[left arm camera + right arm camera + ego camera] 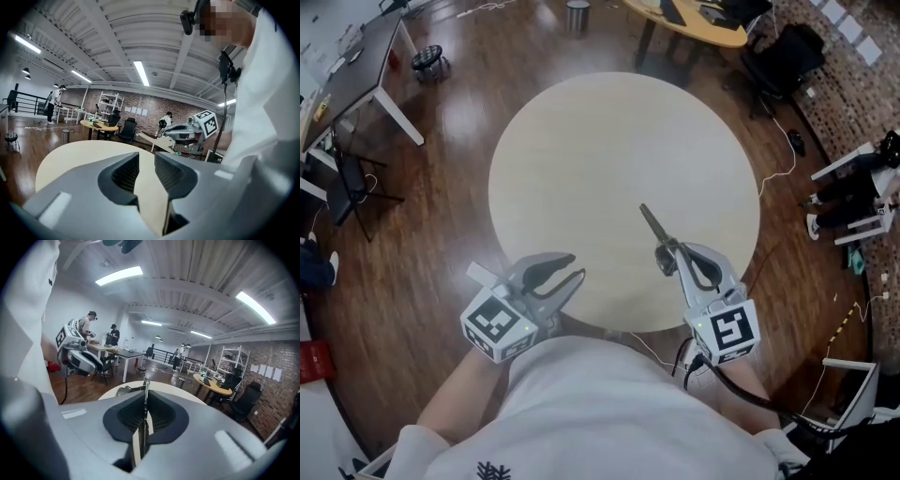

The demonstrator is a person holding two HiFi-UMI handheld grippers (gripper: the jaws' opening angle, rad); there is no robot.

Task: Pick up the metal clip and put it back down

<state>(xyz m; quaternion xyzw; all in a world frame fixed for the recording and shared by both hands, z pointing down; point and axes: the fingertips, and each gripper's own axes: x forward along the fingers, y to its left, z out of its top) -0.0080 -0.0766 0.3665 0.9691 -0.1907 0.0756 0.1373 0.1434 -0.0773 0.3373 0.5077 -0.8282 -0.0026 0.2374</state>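
A thin metal clip point(653, 224) sticks out up and to the left from my right gripper point(671, 259), which is shut on it above the right front part of the round pale table point(619, 141). In the right gripper view the clip point(146, 389) shows edge-on between the closed pads. My left gripper point(574, 267) hovers at the table's front left edge, open and empty. In the left gripper view its jaws point(146, 159) stand apart over the table top point(70, 159), and the right gripper point(185, 132) shows beyond them.
Dark wood floor surrounds the table. A black desk point(356, 66) stands at the far left, a yellow-topped table point(694, 23) and a black office chair point(783, 56) at the back right. White frames point(853, 187) and cables lie at the right. People stand far off.
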